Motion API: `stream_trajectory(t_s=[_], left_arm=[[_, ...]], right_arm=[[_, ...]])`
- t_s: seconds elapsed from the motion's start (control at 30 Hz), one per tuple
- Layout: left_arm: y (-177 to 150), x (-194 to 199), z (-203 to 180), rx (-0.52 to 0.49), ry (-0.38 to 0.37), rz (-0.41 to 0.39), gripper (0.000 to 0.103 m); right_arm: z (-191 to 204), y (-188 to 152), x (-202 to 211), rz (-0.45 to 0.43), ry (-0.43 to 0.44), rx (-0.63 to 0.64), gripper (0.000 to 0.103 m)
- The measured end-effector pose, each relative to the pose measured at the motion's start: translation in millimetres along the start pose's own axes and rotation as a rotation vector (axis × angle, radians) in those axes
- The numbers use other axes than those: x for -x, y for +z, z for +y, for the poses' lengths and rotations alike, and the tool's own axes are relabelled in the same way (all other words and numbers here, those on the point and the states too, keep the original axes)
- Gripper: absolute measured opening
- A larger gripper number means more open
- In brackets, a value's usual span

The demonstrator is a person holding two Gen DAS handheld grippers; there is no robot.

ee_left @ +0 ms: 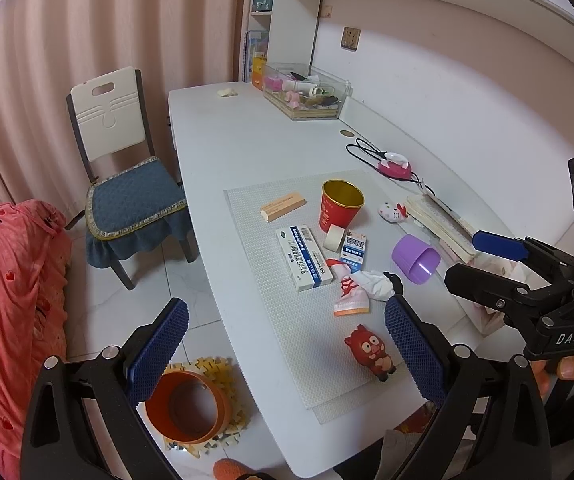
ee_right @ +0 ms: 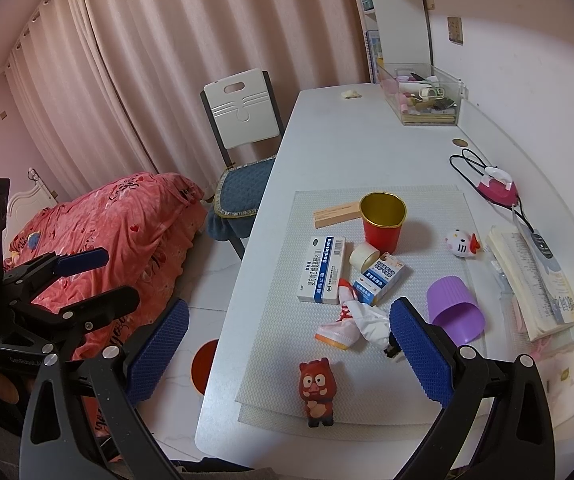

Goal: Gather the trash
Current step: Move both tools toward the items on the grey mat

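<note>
White tissue, crumpled, lies near the front of the grey mat on the desk, touching a small pink-and-white shoe and just in front of two medicine boxes. A red cup with a gold lining stands upright behind them, a tape roll leaning at its base, and a purple cup lies on its side to the right. A red cartoon figurine stands near the mat's front edge. On the floor beside the desk sits an orange bin. The left gripper hangs above the desk edge, its blue pads spread wide and holding nothing. The right gripper is likewise spread and empty; a small dark object by its right pad is too hidden to identify.
</note>
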State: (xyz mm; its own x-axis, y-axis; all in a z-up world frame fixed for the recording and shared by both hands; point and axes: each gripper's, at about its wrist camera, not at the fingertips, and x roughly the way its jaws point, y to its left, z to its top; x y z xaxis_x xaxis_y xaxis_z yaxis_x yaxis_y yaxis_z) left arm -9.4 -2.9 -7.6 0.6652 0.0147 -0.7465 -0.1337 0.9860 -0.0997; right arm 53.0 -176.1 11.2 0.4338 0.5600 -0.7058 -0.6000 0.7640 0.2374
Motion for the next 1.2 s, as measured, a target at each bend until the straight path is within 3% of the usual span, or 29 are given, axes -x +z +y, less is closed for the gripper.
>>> stream_trajectory(t_s=[0.87, 1.2], left_arm=[[4, 1, -4, 0.008, -0.04, 0.035, 0.097], [6, -13, -15, -0.002, -0.16, 0.086, 0.097]], right_arm=[[1, -2, 10, 0.001, 0.033, -0.018, 0.099], [-22, -12, 26, -0.03, 0.013, -0.124, 0.099]])
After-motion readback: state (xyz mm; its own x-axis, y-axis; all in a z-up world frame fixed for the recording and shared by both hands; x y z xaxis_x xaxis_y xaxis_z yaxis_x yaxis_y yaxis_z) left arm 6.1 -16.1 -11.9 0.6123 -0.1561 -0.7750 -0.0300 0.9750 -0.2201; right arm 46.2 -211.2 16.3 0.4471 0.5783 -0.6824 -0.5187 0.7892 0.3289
